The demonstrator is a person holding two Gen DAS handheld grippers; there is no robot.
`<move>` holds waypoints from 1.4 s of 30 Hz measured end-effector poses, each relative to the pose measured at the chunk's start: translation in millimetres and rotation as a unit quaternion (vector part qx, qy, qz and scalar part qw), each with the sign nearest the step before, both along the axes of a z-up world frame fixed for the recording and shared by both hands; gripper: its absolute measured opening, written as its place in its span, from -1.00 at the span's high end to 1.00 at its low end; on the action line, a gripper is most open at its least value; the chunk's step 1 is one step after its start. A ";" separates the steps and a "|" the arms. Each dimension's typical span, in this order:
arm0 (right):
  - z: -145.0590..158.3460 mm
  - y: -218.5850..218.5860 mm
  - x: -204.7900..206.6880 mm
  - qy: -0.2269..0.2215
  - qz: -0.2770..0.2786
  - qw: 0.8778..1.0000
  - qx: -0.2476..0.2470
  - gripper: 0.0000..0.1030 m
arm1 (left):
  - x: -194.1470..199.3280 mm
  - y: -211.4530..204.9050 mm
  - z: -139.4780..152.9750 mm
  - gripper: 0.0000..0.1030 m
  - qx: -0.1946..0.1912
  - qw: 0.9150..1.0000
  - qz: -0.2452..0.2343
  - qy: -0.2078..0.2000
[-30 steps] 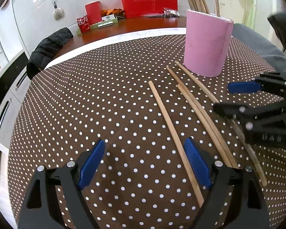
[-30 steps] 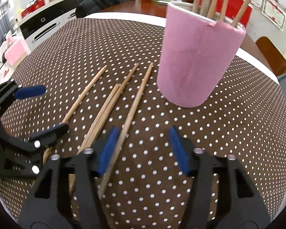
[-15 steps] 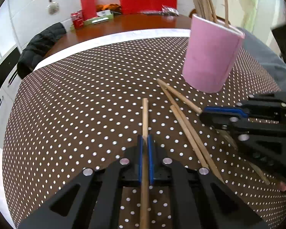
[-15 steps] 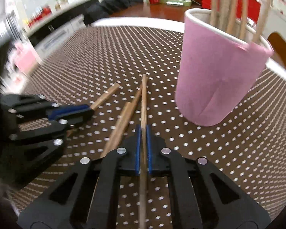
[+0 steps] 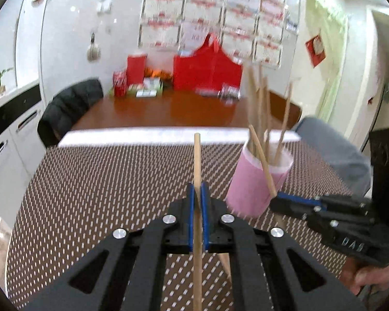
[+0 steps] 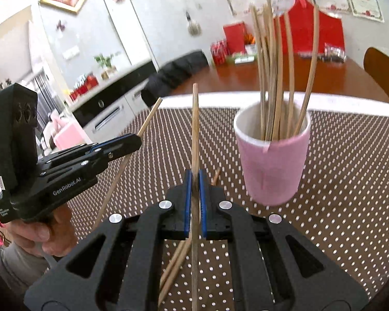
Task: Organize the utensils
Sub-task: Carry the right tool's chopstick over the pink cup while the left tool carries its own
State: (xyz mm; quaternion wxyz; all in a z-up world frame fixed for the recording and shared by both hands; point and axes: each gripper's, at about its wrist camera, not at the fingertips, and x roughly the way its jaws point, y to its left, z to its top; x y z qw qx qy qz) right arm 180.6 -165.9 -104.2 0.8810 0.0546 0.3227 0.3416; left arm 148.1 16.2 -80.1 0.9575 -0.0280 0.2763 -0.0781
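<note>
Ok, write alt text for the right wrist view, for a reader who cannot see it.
The right gripper is shut on a wooden chopstick, raised above a brown polka-dot tablecloth. Ahead to the right stands a pink cup full of chopsticks. At left, the left gripper grips another chopstick, and two more chopsticks lie below.

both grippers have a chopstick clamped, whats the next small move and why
Probably carry the right gripper over the pink cup and tip its chopstick down toward the opening. The stick is clamped clear of the table, and the cup, already holding others, stands close on its right.
</note>
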 end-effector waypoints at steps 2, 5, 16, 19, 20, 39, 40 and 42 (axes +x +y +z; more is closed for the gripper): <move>9.3 -12.4 -3.9 -0.013 -0.003 1.000 0.010 0.89 | 1.6 -4.7 10.2 0.90 -0.003 1.000 -0.006 -0.017; 19.5 -20.4 -3.3 -0.029 -0.011 0.999 0.021 0.89 | 7.8 -13.7 25.2 0.90 -0.012 0.999 -0.014 -0.045; 94.2 -51.5 9.6 -0.107 -0.032 0.992 0.066 0.89 | 25.9 -27.9 83.8 0.90 -0.084 0.983 -0.038 -0.161; 90.1 -43.2 23.1 -0.070 -0.014 0.997 0.034 0.88 | 37.2 -28.6 86.8 0.90 -0.096 0.982 -0.035 -0.160; 83.9 -41.8 24.5 -0.056 -0.009 0.998 0.022 0.87 | 38.2 -25.8 84.5 0.90 -0.099 0.982 -0.033 -0.157; -58.7 92.0 55.4 0.084 0.050 0.986 -0.132 0.00 | 30.2 60.2 56.8 0.90 -0.027 0.995 0.048 -0.089; -64.7 100.2 58.0 0.085 0.046 0.985 -0.143 0.14 | 31.3 65.5 57.9 0.90 -0.032 0.995 0.050 -0.085; -76.5 110.1 71.4 0.099 0.035 0.983 -0.154 0.38 | 33.1 73.2 58.7 0.90 -0.039 0.995 0.052 -0.078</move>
